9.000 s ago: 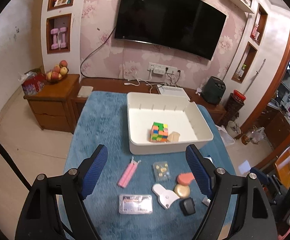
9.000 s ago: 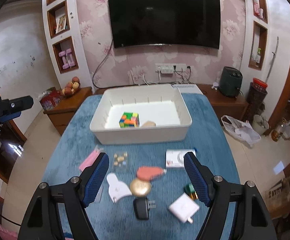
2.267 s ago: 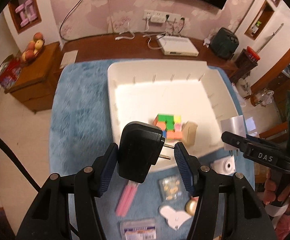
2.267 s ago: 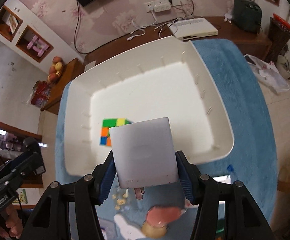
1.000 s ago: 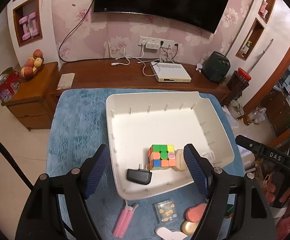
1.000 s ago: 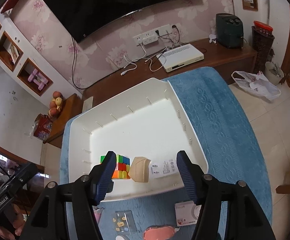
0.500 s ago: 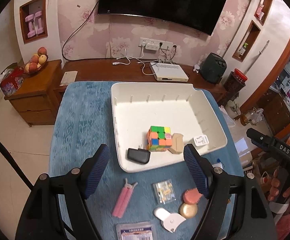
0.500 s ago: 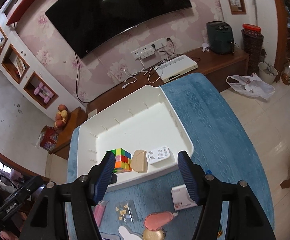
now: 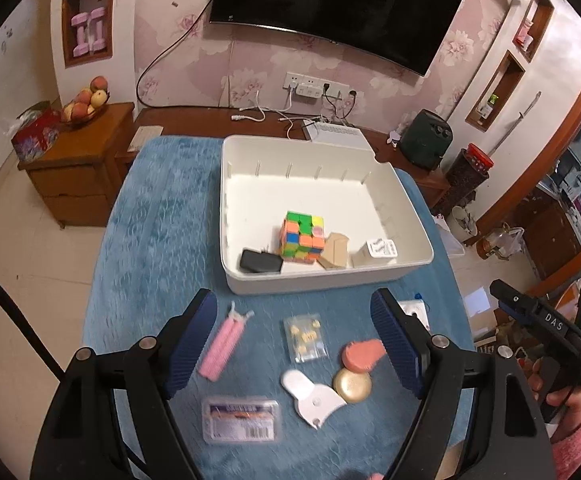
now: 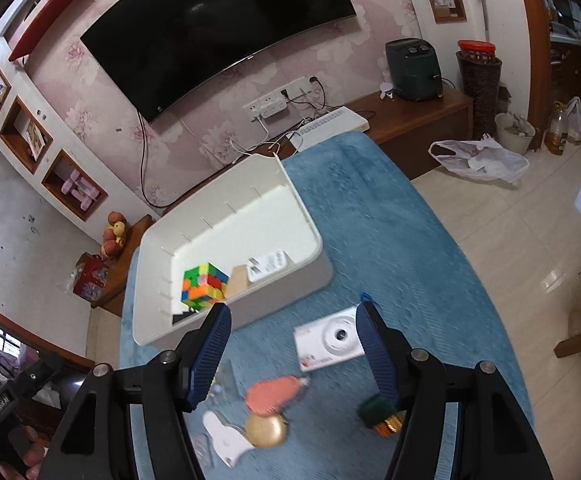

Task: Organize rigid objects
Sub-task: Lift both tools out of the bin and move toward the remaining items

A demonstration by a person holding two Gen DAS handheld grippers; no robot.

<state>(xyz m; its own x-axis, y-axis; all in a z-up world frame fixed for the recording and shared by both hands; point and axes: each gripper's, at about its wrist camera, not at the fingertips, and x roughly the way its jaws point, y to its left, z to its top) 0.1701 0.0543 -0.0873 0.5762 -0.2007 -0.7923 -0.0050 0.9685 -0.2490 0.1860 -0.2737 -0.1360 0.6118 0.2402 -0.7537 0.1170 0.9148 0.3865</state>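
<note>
While both grippers hang over the blue cloth point(image 9: 158, 216), neither holds a thing. The left gripper point(image 9: 294, 336) gapes wide, its jaws having just spread a touch more, nothing between them. The right gripper point(image 10: 294, 338) stands half open and bare. In the white bin point(image 9: 410, 220), along its near wall: black plug point(image 9: 261, 261), cube point(image 9: 301, 236), tan block point(image 9: 335, 251), white charger point(image 9: 381, 248). On the cloth near the bin lie the pink clip point(image 9: 223, 345), clear bag point(image 9: 305, 336), pink case point(image 9: 360, 354), gold disc point(image 9: 351, 385), white tag point(image 9: 310, 394), clear box point(image 9: 241, 421) and white card point(image 10: 330, 338).
</note>
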